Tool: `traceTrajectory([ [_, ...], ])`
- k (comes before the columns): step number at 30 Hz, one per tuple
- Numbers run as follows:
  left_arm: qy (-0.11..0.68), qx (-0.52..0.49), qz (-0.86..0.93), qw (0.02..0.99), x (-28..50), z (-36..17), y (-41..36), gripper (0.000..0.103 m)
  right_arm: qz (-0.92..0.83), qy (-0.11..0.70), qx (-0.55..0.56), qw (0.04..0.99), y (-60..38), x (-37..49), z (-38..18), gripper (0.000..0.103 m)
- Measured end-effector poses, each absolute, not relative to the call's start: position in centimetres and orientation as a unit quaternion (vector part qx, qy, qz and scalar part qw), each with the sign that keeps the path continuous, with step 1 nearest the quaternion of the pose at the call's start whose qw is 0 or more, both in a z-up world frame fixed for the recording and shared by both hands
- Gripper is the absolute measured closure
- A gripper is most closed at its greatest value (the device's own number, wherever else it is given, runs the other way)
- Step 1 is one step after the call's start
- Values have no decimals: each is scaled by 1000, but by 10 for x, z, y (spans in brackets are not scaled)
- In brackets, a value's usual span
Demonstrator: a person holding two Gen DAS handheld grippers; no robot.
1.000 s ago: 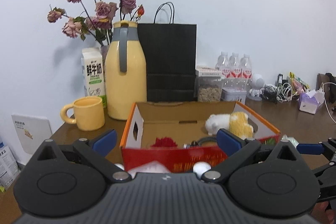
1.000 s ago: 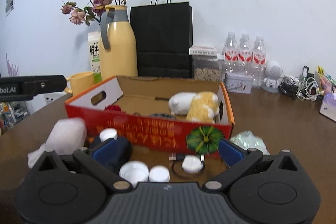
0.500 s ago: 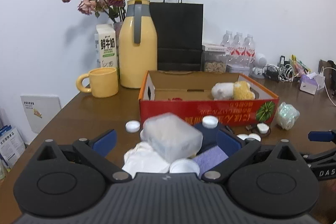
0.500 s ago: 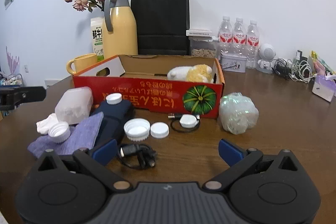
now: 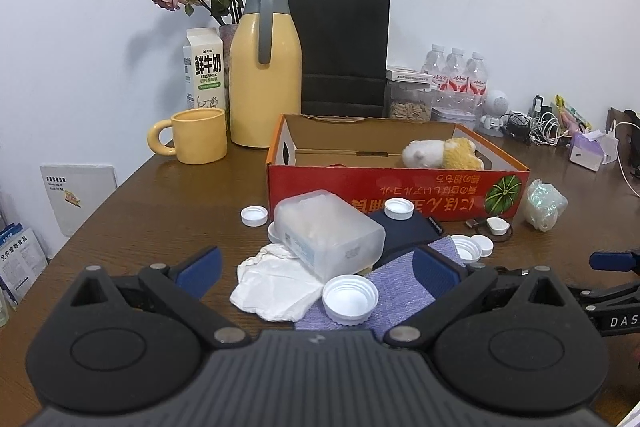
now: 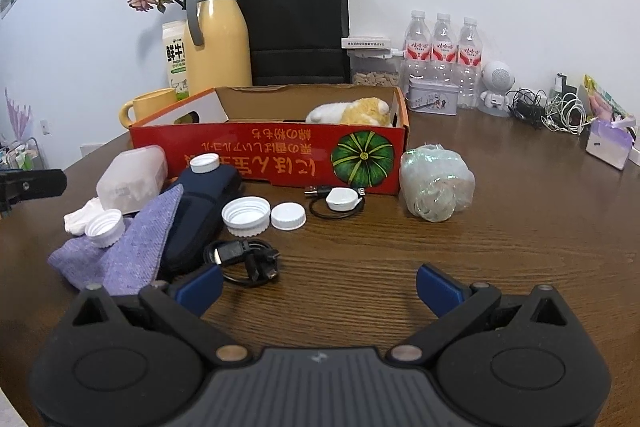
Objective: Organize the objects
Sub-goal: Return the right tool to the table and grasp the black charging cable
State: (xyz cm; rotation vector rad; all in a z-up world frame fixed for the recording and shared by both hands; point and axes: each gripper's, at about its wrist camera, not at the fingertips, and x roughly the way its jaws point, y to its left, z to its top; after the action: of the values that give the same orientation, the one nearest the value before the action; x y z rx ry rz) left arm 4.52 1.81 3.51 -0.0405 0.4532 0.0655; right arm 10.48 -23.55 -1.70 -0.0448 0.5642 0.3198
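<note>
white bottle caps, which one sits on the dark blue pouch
The small white plastic cap at the far end of the dark blue fabric pouch, near the red cardboard box; the other caps lie on cloth or table.

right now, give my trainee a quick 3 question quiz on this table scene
1. True or false: the plush toy lies inside the red box.
2. What does the cap nearest the left gripper rest on? A) purple cloth B) mug C) black bag
3. Fill in: both the left and the right gripper are ____ and hold nothing.

Key: 1 true; 2 A; 3 open
</note>
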Motion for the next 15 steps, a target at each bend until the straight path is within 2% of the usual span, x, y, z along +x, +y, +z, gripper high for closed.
traceTrajectory([
  [15, 237, -33, 44, 970, 55, 32, 25, 0, 191, 297, -57, 934, -215, 125, -22, 0],
])
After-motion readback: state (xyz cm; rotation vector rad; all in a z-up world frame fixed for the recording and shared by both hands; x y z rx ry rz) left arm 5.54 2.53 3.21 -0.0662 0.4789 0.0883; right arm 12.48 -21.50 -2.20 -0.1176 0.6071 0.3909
